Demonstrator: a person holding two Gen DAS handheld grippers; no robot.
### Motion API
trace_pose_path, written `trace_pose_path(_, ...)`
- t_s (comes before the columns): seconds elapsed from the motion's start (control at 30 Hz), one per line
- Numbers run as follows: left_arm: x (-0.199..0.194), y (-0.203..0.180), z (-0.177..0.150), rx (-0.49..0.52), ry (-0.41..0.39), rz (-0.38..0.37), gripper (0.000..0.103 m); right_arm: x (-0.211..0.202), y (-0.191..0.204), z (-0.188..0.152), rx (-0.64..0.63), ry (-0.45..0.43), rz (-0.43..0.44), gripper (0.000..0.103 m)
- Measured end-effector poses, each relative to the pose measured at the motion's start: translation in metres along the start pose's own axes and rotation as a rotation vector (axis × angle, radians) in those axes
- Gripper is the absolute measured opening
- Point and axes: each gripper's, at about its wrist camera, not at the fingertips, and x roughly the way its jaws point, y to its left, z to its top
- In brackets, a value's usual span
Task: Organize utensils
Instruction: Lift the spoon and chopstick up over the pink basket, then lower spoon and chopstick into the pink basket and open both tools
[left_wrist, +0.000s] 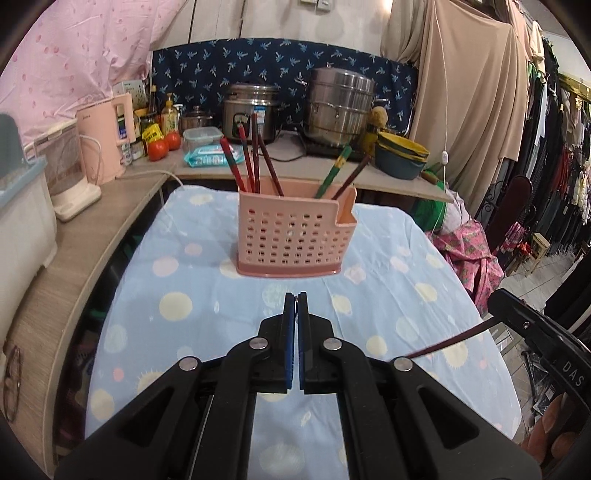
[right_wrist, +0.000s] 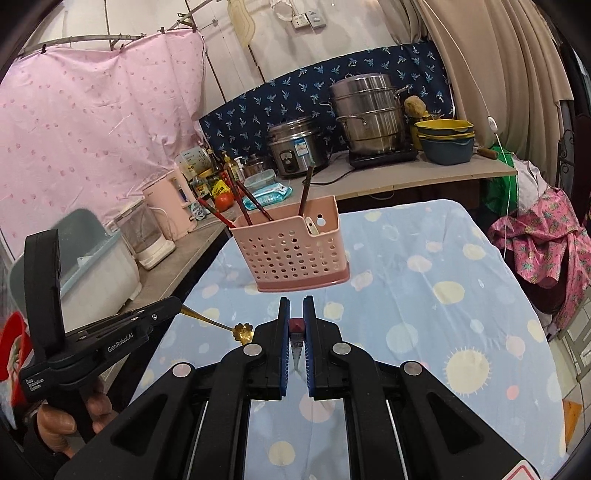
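Observation:
A pink perforated utensil holder stands on the blue spotted tablecloth, holding several dark red chopsticks; it also shows in the right wrist view. My left gripper is shut on the handle of a gold spoon, seen from the right wrist view, where the left gripper is at the left. My right gripper is shut on a dark red chopstick. In the left wrist view that chopstick sticks out leftward from the right gripper.
A counter runs along the left and back with a pink kettle, tomatoes, a rice cooker, a steel steamer pot and stacked bowls. Clothes hang at the right.

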Motion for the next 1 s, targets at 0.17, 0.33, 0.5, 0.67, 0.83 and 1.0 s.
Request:
trace_pose_path(0.17,0.003,0.0,0.021,0.014,-0.028,0.008,0.001,0.008,0.002,0.019,-0.004,-0.022,0.013,0.007)
trace_pose_path(0.33,0.01,0.003,0.049,0.021,-0.061,0.021,0.001,0.02,-0.001,0.049,0.009,-0.055,0.026,0.007)
trace_pose_path(0.5,0.02,0.005,0.085,0.043,-0.106,0.036,0.001,0.03,-0.003,0.092,0.025,-0.125,0.035,0.007)
trace_pose_path(0.67,0.039,0.009,0.116,0.049,-0.124,0.049,0.001,0.04,0.0,0.148,0.037,-0.235,0.054,0.007)
trace_pose_path(0.83,0.058,0.016,0.146,0.049,-0.142,0.061,0.001,0.053,0.008,0.193,0.04,-0.326,0.061,0.007)
trace_pose_path(1.0,0.08,0.023,0.163,0.05,-0.137,0.071,0.001,0.079,0.01,0.217,0.053,-0.357,0.057,0.007)
